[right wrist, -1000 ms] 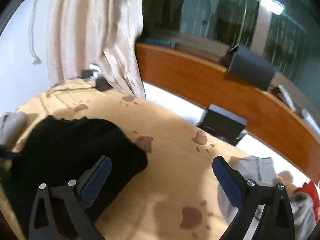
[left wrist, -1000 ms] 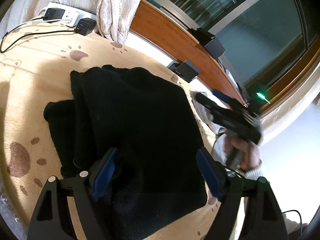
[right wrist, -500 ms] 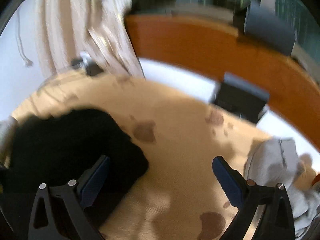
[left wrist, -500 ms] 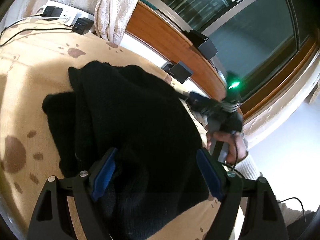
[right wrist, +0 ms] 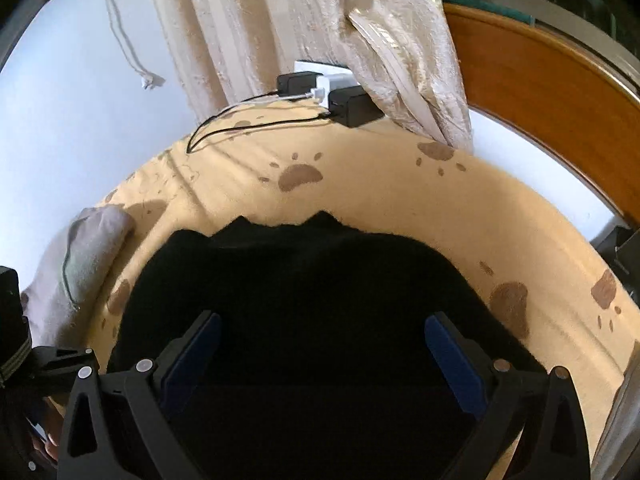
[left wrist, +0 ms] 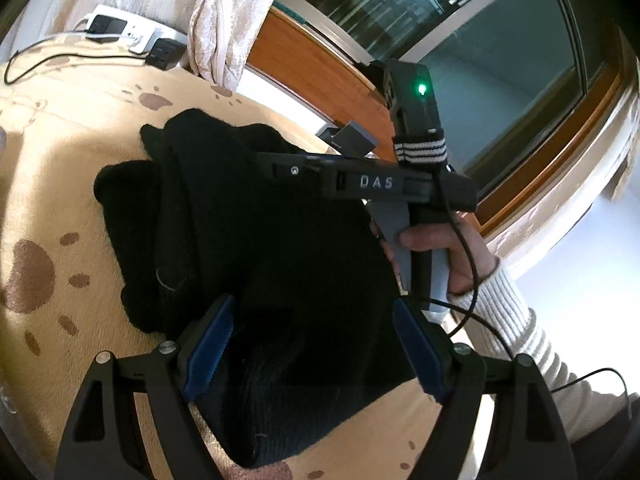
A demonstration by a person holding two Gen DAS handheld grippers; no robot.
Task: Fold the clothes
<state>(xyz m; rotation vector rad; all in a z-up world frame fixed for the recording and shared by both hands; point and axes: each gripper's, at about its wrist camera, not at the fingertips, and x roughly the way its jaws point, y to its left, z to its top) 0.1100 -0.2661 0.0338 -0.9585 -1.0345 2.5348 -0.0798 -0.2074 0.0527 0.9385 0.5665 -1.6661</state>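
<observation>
A black knit garment point(left wrist: 256, 248) lies folded in layers on the cream paw-print sheet point(left wrist: 60, 152). My left gripper point(left wrist: 316, 344) hovers open over its near edge, blue pads apart with nothing between them. The right gripper's body, marked DAS point(left wrist: 376, 184), reaches in from the right above the garment, held by a hand in a white ribbed sleeve point(left wrist: 504, 308). In the right wrist view the same black garment point(right wrist: 312, 280) fills the middle, and my right gripper point(right wrist: 324, 356) stands open just above it, empty.
A power strip with black chargers and cables point(left wrist: 132, 40) sits at the sheet's far edge under a cream curtain point(left wrist: 228, 20). A wooden sill point(left wrist: 320, 72) and dark boxes run behind. A folded grey garment point(right wrist: 76, 264) lies left of the black one.
The right gripper swung left from beside the garment to directly over it, now facing the curtain end. The left gripper stayed open over the near edge.
</observation>
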